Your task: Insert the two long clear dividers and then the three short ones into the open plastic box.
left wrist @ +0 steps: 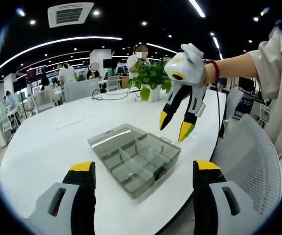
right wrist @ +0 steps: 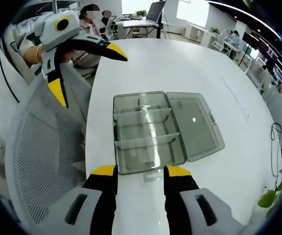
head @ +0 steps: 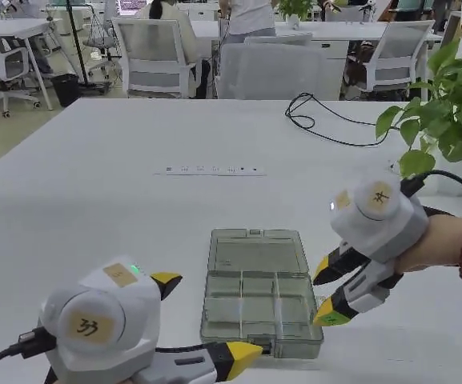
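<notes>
Head view: the open plastic box (head: 261,308) lies on the table (head: 134,200), long axis 9 to 3, with dividers (head: 276,292) apparently seated. The right hand-held gripper (head: 323,298), spread and empty, hangs just beside its 3 o'clock edge. The left hand-held gripper (head: 213,316), spread wide, sits at 7 o'clock, equally near.

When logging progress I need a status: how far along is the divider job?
Done, apparently: the open box already holds clear dividers, two long dividers crossing it plus short dividers forming compartments. In hand: nothing; the left gripper and right gripper hover open and empty. Left: possibly nothing, though the short dividers' count is unclear.
</notes>
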